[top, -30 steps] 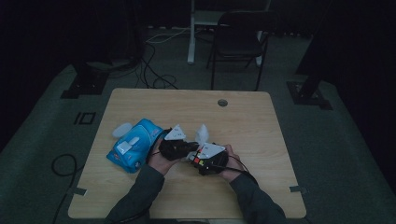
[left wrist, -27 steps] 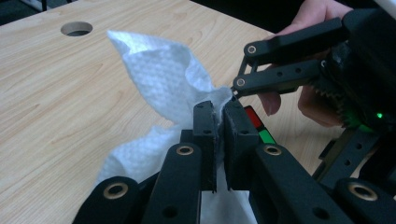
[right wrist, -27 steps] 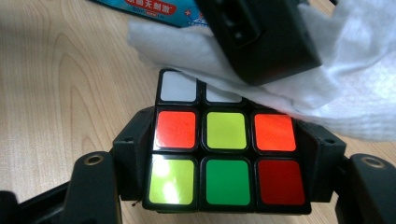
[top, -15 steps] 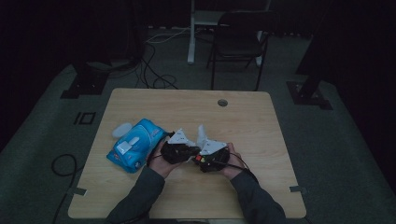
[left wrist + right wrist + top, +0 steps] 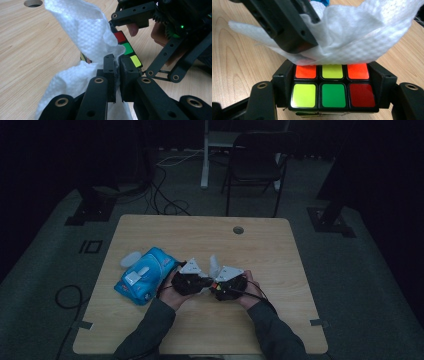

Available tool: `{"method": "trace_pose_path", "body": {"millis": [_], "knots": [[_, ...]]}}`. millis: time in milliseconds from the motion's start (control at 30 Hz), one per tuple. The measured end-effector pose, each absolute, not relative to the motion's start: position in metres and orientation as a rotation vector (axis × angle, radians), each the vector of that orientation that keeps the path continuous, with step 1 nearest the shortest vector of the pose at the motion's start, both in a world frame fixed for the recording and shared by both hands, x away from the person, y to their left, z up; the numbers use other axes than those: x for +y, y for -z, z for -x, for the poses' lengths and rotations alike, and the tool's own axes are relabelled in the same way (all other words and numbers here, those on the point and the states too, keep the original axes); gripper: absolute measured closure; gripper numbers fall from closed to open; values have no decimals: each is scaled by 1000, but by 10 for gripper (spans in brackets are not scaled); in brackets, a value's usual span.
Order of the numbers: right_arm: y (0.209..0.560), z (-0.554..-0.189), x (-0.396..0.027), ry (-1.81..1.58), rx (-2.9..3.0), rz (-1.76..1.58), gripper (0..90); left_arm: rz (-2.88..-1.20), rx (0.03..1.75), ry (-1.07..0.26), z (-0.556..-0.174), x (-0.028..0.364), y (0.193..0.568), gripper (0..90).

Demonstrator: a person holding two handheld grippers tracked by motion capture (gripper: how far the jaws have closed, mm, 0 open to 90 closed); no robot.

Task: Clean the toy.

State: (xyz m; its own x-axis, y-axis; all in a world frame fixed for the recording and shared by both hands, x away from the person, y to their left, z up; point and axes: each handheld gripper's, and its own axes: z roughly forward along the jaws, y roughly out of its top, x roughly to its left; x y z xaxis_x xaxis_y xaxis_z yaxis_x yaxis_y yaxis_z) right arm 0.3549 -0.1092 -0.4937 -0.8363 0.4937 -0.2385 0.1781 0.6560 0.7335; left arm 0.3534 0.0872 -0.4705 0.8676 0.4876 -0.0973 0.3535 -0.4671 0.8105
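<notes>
While the white textured wet wipe (image 5: 82, 37) is pinched between the fully closed fingers of the left gripper (image 5: 116, 72), the multicoloured puzzle cube with black edges (image 5: 332, 87) is clamped at its two sides by the partly open fingers of the right gripper (image 5: 333, 87), both being held just above the light wooden desk (image 5: 280, 250) near its front middle. The wipe is draped over the cube's far rows, with the near rows of yellow, green and red tiles left bare.

Several risks can be judged. The wipe is held by a small fold only, so it could be pulled free if it is dragged hard across the tile edges. The cube is gripped on two faces alone; a sideways push from the wiping could twist a layer or rock it out of the grip. The two grippers are nearly touching, so a knock between linkages is likely if either is swung carelessly.

Open desk is seen ahead and to the right. To the left, the blue soft pack of wipes (image 5: 142, 275) lies near the left hand, limiting sweep there. The desk's near edge is well apart from the work.
</notes>
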Motion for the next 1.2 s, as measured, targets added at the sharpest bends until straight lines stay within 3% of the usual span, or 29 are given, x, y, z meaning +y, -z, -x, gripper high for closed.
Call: {"method": "trace_pose_path", "body": {"millis": [300, 567, 767, 1200], "knots": [[493, -352, -105, -1027, 2467, -491, 337, -2075, 631, -208, -361, 86, 469, 849], [494, -349, -100, -1037, 2483, -467, 337, -2056, 646, -249, -366, 85, 470, 782], [495, -350, -100, -1032, 2492, -459, 337, -2062, 656, -240, -366, 84, 472, 850], [495, -353, -100, -1045, 2497, -482, 337, -2123, 565, -193, -359, 72, 470, 864]]}}
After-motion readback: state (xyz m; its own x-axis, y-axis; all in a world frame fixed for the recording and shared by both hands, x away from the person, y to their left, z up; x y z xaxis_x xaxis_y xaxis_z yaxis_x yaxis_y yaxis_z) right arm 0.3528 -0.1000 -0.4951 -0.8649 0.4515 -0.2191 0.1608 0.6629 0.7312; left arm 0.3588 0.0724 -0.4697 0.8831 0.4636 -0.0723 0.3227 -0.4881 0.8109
